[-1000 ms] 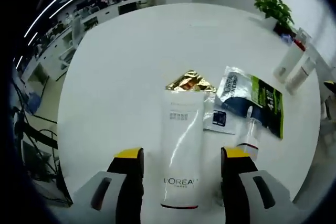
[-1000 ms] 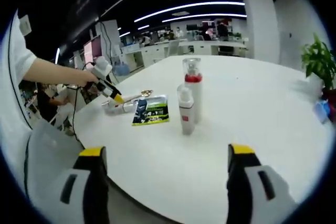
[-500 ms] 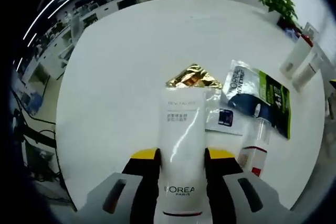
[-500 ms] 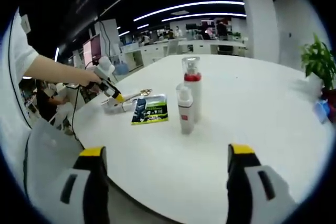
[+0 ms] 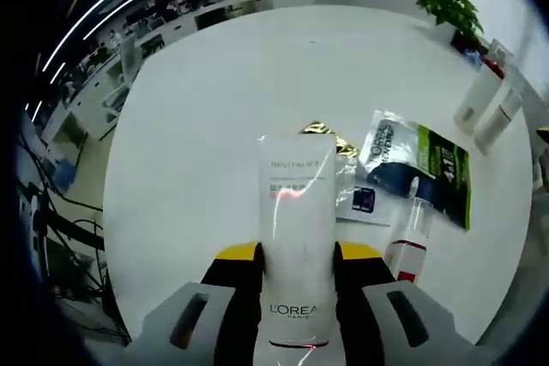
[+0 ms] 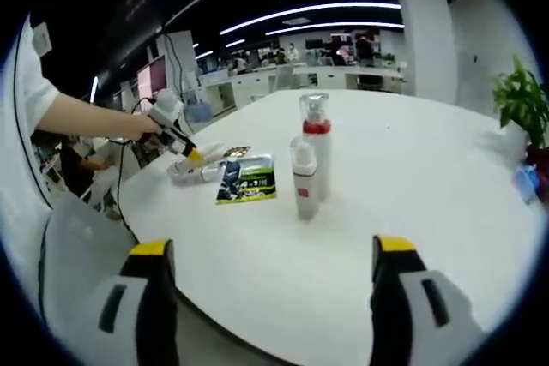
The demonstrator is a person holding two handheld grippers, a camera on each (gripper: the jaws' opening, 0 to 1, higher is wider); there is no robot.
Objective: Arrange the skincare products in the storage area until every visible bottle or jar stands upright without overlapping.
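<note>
White plastic fills the middle of the left gripper view, where we hold a L'Oréal tube (image 5: 296, 255) in our left gripper (image 5: 296, 256), its yellow-tipped jaws closed against the tube's two sides near the capped end. The tube's flat crimped end points away from us over the round white desk (image 5: 214, 109). Behind the tube a gold foil sachet (image 5: 330, 135) peeks out, and to its right lie a green and dark sachet (image 5: 418, 169) and a small white sachet (image 5: 364, 201), beside a small bottle with a red band (image 5: 407, 242) lying on its side. Two white bottles (image 5: 485, 109) stand upright near the far right edge, close to a potted plant (image 5: 448, 8). From the right gripper view, our right gripper (image 6: 270, 276) hangs over the near desk edge with jaws wide apart and nothing between them. Ahead, a tall pump bottle with a red collar (image 6: 316, 156) and a shorter white bottle (image 6: 304, 179) stand upright, touching or nearly so. Farther left lies the green sachet (image 6: 249, 179), and our left hand (image 6: 141, 126) holds the other gripper over the tube there.
</note>
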